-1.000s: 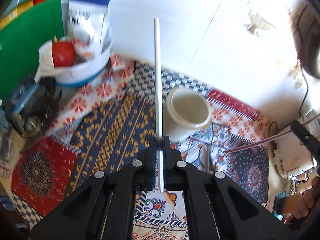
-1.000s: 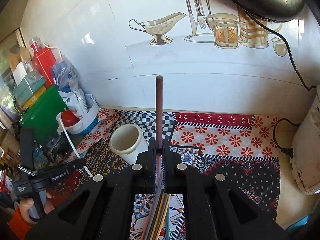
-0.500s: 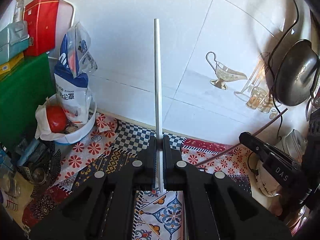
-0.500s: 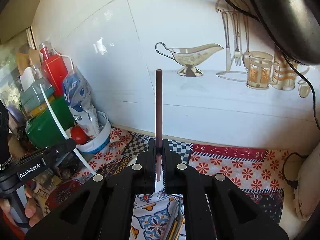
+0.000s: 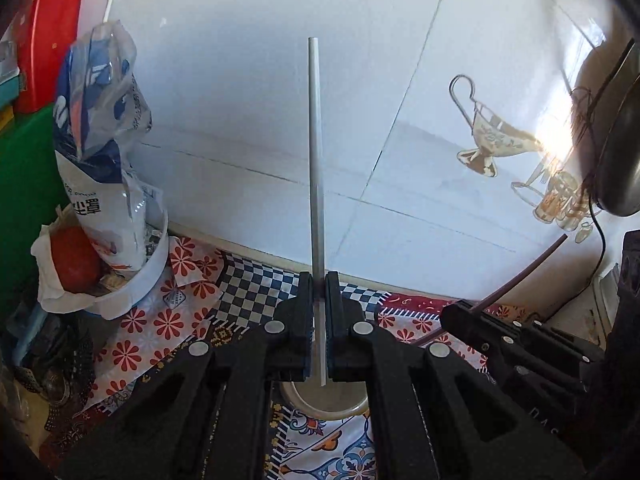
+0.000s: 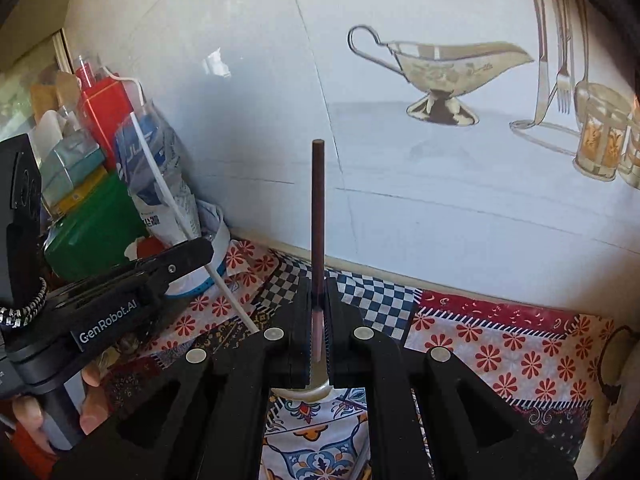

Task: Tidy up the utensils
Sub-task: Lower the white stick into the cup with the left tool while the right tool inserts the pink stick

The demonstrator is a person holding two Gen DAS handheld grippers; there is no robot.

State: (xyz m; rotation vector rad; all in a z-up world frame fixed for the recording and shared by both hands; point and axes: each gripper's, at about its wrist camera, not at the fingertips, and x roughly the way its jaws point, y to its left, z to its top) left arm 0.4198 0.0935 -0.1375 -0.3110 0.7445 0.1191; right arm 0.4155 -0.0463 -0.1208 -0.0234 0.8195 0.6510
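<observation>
My left gripper [image 5: 319, 280] is shut on a white chopstick [image 5: 315, 152] that stands straight up from its jaws. My right gripper [image 6: 319, 282] is shut on a dark brown chopstick [image 6: 318, 208], also upright. A cream cup [image 5: 324, 402] sits on the patterned cloth just below both grippers, mostly hidden behind the fingers; its rim [image 6: 304, 392] shows in the right wrist view too. The right gripper [image 5: 452, 314] appears at the right of the left wrist view with its brown chopstick [image 5: 520, 276]. At the left of the right wrist view the left gripper [image 6: 196, 250] carries the white chopstick [image 6: 168, 196].
A white tub [image 5: 132, 288] holding a plastic bag and a red tomato stands at the back left, with a green board [image 5: 24, 200] and a red carton [image 5: 48, 36] behind it. The tiled wall [image 5: 400, 100] is close ahead. A dark pan [image 5: 620, 140] hangs at right.
Both grippers have lifted and drawn together over the cup, each keeping its chopstick. The cup has slid from the middle of each view to under the fingers.
</observation>
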